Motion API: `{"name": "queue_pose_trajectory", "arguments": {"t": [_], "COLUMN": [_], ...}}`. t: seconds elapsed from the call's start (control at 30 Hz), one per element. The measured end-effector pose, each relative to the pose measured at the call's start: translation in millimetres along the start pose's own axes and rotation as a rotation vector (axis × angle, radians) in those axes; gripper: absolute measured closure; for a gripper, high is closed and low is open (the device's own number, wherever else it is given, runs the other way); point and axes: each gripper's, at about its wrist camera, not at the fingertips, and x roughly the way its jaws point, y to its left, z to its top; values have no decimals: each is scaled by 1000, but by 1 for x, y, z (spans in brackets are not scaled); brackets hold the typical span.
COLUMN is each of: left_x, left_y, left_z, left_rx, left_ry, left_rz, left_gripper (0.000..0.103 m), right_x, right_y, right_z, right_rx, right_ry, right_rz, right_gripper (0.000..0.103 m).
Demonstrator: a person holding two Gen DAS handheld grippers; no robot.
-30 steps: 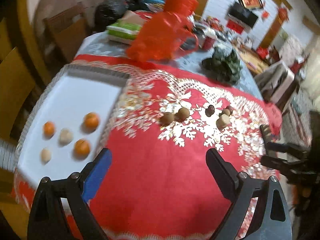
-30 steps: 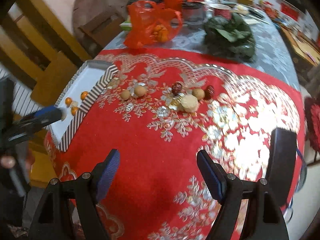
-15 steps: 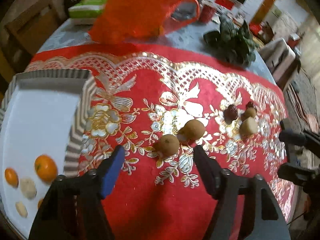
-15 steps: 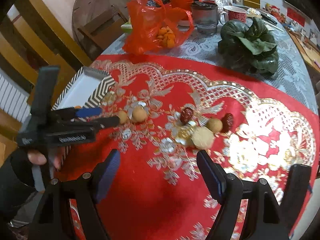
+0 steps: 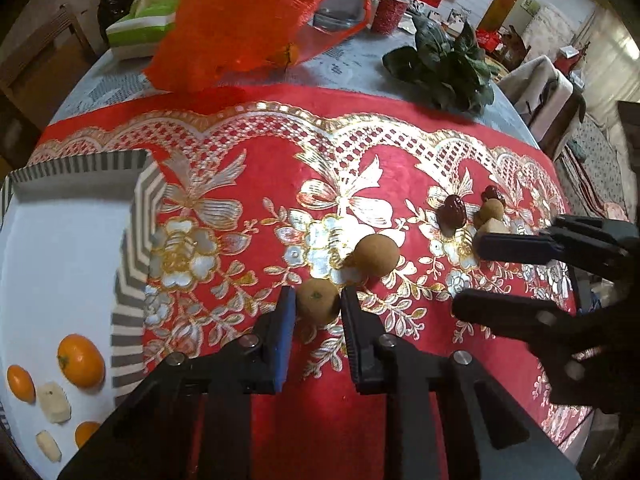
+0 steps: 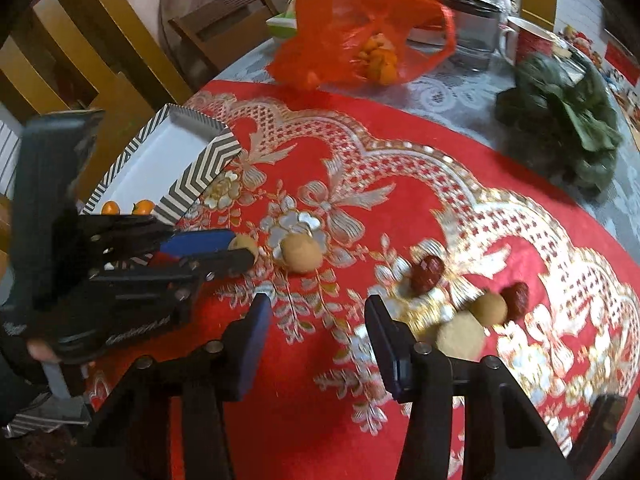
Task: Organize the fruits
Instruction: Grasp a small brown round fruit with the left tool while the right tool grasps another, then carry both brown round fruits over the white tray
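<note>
The left tool (image 5: 318, 308) has closed on 1 brown longan (image 5: 317, 305) on the red tabletop (image 5: 320, 420), the right tool (image 6: 318, 312) gapes empty; next, lift it to the tray (image 5: 136, 248).

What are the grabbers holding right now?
The left gripper pinches a brown round fruit by its sides between its fingers. The right gripper holds nothing.

A patterned cloth (image 5: 248, 420) is spread over the near part of the table. At its left edge a tray (image 5: 136, 240) is set, with kumquats (image 5: 81, 360) and pale pieces (image 5: 53, 402) lying at its near end. Two longans (image 5: 376, 254) are placed mid-cloth, side by side. Further right, dates (image 5: 451, 214) and smaller fruits are clustered. Behind the cloth, a plastic bag (image 5: 248, 20) is found at far left and leafy greens (image 5: 444, 64) at far right.
</note>
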Motion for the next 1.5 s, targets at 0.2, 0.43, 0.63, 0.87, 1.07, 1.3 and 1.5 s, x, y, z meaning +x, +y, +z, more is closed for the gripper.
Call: {"name": "queue_pose_trajectory", "arguments": {"t": [0.2, 0.43, 0.63, 0.87, 1.07, 1.3, 1.5], "left_x": [-21, -38, -51, -72, -90, -106, -115], "left_y": [13, 23, 32, 45, 63, 96, 130], "left_z": [-2, -2, -2, -3, -4, -12, -22], "left_rx": [-36, -67, -90, -120, -152, -199, -238], "left_ry": [-24, -46, -61, -94, -123, -139, -144], "left_rz": [7, 15, 40, 57, 83, 116, 149], "left_gripper": [81, 81, 81, 81, 81, 81, 81], "right_x": [25, 51, 44, 16, 6, 9, 21], "right_y": [14, 24, 35, 45, 66, 102, 135], "right_z": [18, 26, 24, 34, 45, 56, 65], "right_rx": [-50, -108, -138, -122, -157, -211, -255], "right_ry": [14, 65, 57, 1, -18, -19, -9], "right_rz": [-9, -46, -30, -11, -10, 13, 31], "right_gripper": [50, 73, 73, 73, 73, 73, 73]}}
